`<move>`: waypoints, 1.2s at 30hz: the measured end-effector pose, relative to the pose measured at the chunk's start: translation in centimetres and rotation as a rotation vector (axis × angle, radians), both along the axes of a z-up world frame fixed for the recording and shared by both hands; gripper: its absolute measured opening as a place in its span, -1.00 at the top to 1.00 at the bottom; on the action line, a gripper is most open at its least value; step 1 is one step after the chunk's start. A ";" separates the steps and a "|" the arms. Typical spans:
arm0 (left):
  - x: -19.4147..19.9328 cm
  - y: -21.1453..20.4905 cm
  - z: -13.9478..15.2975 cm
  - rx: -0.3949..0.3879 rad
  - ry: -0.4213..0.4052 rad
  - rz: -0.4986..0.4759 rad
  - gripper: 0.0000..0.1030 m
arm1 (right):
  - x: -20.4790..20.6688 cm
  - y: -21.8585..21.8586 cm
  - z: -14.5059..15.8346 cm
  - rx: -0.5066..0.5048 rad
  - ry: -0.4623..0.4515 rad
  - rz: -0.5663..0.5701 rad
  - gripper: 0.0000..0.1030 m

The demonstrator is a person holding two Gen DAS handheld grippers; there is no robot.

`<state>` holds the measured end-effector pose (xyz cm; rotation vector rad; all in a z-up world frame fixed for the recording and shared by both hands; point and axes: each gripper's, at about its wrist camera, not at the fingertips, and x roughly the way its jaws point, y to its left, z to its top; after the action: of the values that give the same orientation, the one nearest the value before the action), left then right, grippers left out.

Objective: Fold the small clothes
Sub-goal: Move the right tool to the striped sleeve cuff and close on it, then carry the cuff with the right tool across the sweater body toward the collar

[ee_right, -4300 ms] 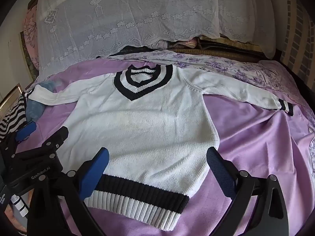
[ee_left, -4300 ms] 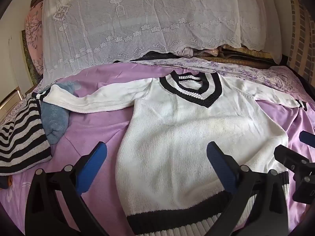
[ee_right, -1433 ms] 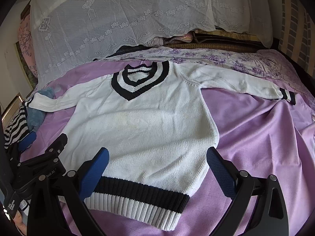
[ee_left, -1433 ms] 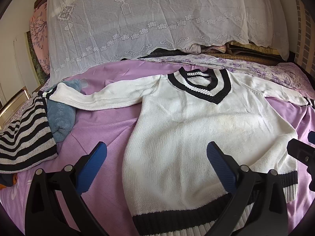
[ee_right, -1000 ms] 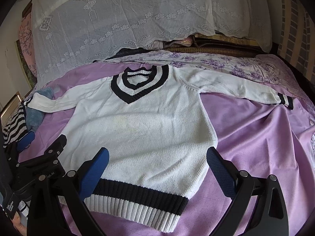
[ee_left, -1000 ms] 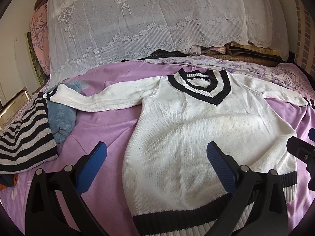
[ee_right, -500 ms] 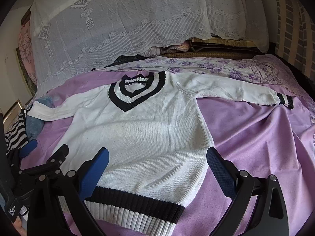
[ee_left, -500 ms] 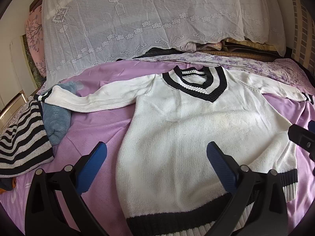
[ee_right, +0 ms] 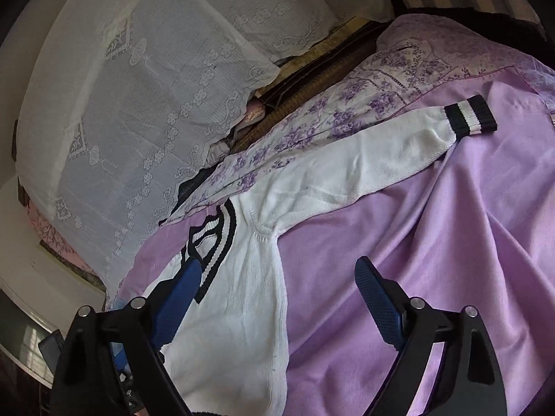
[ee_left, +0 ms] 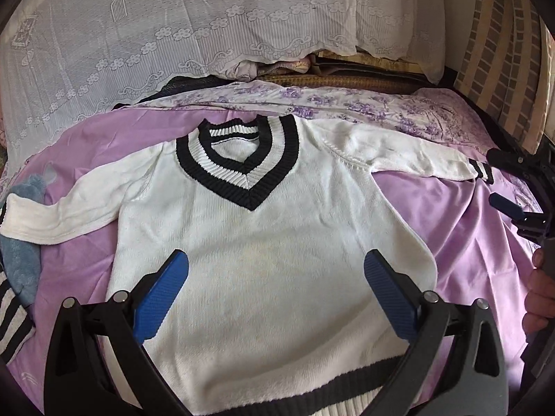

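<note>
The right gripper [ee_right: 277, 298] is open, with nothing between its two blue pads. Its jaws have just been closing a little, but they are not on anything. It is tipped over on its side and points at the long sleeve [ee_right: 353, 170] of the white sweater [ee_left: 270, 249]. The striped cuff [ee_right: 470, 118] of that sleeve sits far off at about 1 o'clock in the right wrist view. I think the gripper is turned like this so it can slip a pad under the sleeve and pinch it.

The left gripper [ee_left: 275, 294] is open too and holds nothing. It hangs over the middle of the sweater, low down near the dark hem at 6 o'clock.

The sweater lies flat on the purple blanket [ee_left: 451, 215], front up, with the black and white collar [ee_left: 242, 173] at 12 o'clock in the left wrist view. Both sleeves are spread out to the sides, toward 9 and 2 o'clock. Laid out flat like this, it is ready to fold, but no fold is made yet.

A blue fuzzy cloth [ee_left: 20, 260] and a striped cloth [ee_left: 8, 315] wait at 9 o'clock. A lace cover [ee_left: 208, 34] hangs behind the bed.
</note>
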<state>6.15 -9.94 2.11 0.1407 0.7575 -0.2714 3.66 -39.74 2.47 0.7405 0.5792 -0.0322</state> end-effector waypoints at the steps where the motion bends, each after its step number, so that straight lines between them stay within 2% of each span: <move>1: 0.7 -0.8 -0.8 0.021 -0.003 0.008 -0.91 | 0.5 -1.4 0.0 0.022 -0.006 -0.022 -0.67; 4: 2.8 -2.0 -5.3 0.127 0.068 0.032 -0.91 | 1.8 -5.7 -1.0 0.085 0.000 -0.114 -0.61; 6: 3.5 -1.8 -8.1 0.138 0.137 0.025 -0.92 | 2.1 -8.4 -2.0 0.114 0.010 -0.174 -0.60; 8: 3.8 -0.9 -7.8 0.074 0.166 0.030 -0.91 | 2.5 -10.7 -3.1 0.135 0.032 -0.231 -0.59; 10: 3.5 -0.5 -7.9 0.046 0.197 0.023 -0.91 | 2.7 -13.0 -4.2 0.168 0.052 -0.287 -0.58; 13: 2.3 -1.1 -7.7 0.066 0.165 0.010 -0.91 | 3.1 -15.2 -5.7 0.206 0.084 -0.327 -0.55; 15: 1.7 -1.9 -6.9 0.072 0.148 -0.032 -0.91 | 3.7 -16.3 -6.7 0.222 0.104 -0.341 -0.38; 18: 1.7 -3.0 -4.6 0.055 0.087 -0.054 -0.91 | 4.5 -17.6 -7.7 0.248 0.107 -0.367 -0.27; 21: 3.6 -5.0 -2.8 0.080 0.045 -0.049 -0.91 | 5.0 -18.6 -8.0 0.258 0.102 -0.397 -0.22; 24: 6.9 -8.1 -2.2 0.098 0.069 -0.057 -0.91 | 5.5 -19.3 -8.4 0.259 0.106 -0.428 -0.08; 25: 8.1 -9.2 -2.3 0.099 0.082 -0.057 -0.91 | 5.7 -19.4 -8.5 0.245 0.108 -0.434 0.00; 27: 10.7 -11.4 -3.0 0.109 0.117 -0.048 -0.91 | 5.8 -19.5 -8.8 0.203 0.112 -0.444 0.40; 29: 13.1 -13.3 -4.0 0.107 0.145 -0.029 -0.91 | 5.8 -19.9 -9.2 0.190 0.116 -0.448 0.66; 32: 16.2 -15.2 -5.8 0.089 0.198 0.012 -0.91 | 5.6 -20.2 -9.0 0.198 0.084 -0.437 0.73; 34: 17.5 -16.4 -8.4 0.139 0.257 -0.004 -0.92 | 5.7 -19.8 -8.1 0.141 0.073 -0.432 0.75; 35: 17.3 -16.4 -8.5 0.124 0.205 -0.005 -0.92 | 5.7 -19.4 -7.5 0.112 0.064 -0.430 0.76; 36: 17.1 -16.4 -8.5 0.127 0.196 -0.006 -0.92 | 5.8 -19.1 -6.9 0.088 0.053 -0.428 0.76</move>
<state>23.25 -26.37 -6.38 0.2387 0.9696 -0.2449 9.42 -58.82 -4.41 0.9415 0.4661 -0.4260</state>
